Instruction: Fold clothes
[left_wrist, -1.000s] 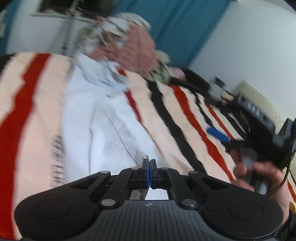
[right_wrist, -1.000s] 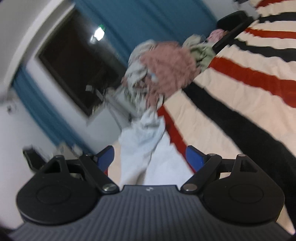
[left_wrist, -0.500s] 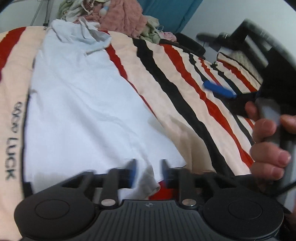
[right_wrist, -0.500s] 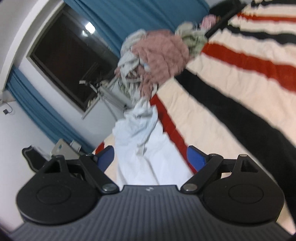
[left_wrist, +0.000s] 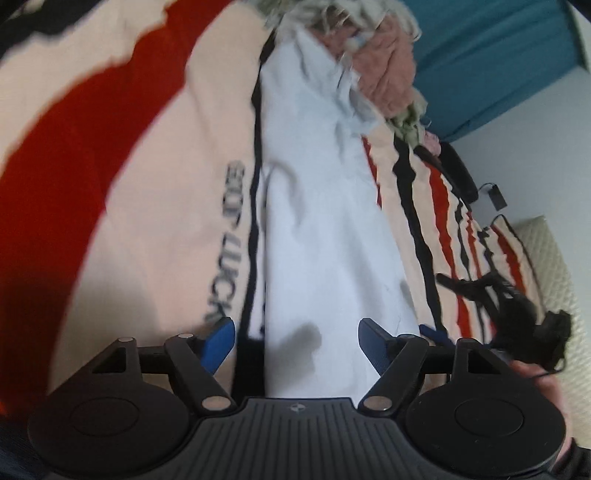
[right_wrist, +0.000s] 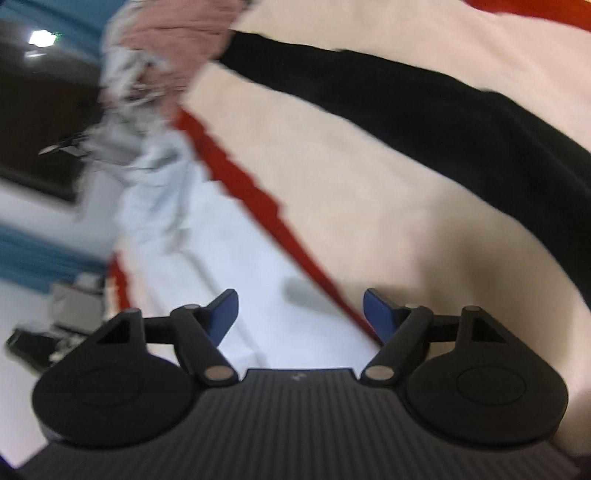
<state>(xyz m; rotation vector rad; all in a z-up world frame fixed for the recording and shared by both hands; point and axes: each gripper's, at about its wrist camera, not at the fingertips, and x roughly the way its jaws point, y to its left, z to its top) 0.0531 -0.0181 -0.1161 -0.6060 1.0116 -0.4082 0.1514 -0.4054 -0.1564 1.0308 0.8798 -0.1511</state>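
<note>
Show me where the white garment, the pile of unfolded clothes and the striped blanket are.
white garment (left_wrist: 325, 236): left wrist view, on its flat middle panel.
pile of unfolded clothes (left_wrist: 388, 70): left wrist view, on the pink piece in the heap.
striped blanket (right_wrist: 369, 192): right wrist view, on a bare cream stripe.

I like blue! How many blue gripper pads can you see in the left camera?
3: two pads on the left gripper, at left and right, plus one further right. Others may be hidden.

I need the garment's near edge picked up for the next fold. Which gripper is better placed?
Left. The left gripper, jaws opening, has the white garment squarely between its fingers; the right gripper, closing, sits at the garment's side edge.
</note>
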